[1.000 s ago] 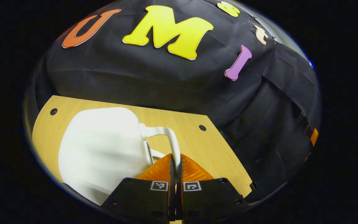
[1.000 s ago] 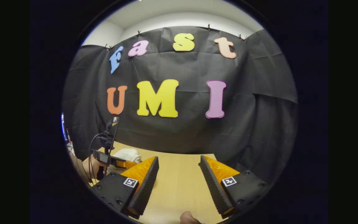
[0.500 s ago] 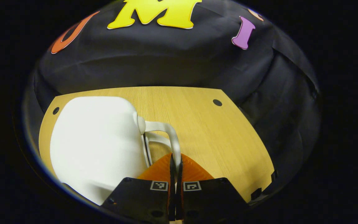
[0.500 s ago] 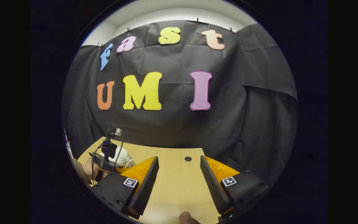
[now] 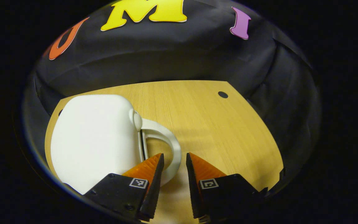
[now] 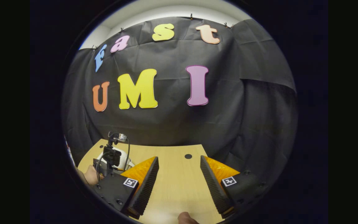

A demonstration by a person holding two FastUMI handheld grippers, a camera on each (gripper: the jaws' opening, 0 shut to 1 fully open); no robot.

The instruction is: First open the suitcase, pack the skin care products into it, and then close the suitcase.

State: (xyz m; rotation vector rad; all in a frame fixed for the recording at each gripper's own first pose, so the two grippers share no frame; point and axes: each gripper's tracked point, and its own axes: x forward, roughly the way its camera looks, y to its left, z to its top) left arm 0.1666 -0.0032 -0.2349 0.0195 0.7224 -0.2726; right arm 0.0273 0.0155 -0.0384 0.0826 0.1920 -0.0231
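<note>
At the bottom centre of the left gripper view, the left gripper (image 5: 173,161) has its jaws apart, with the loop of the suitcase's handle (image 5: 169,146) curving down between the two fingers; neither finger appears to press on it. The handle is a pale, thin, rigid-looking bow fixed at its upper end to the side of the suitcase (image 5: 95,140), a small white hard-shell case with rounded corners that fills the lower left of the frame and lies on the wooden table (image 5: 216,130). A dark seam runs down the side by the handle, which I take for the line where the two halves part.

The shell looks smooth and glossy, so a grip on its broad face would likely slide; it also seems light, and may skid across the table when pushed or pried. The handle is the surest hold for steadying or carrying, though too near the seam to lift the lid well. For opening, the edge of the upper half beside the seam seems the better purchase.

In the right gripper view, the right gripper (image 6: 179,174) sits at the bottom centre, fingers wide apart over bare table, holding nothing. At lower left there, the left gripper and the hand (image 6: 89,175) holding it stand before the suitcase.
</note>
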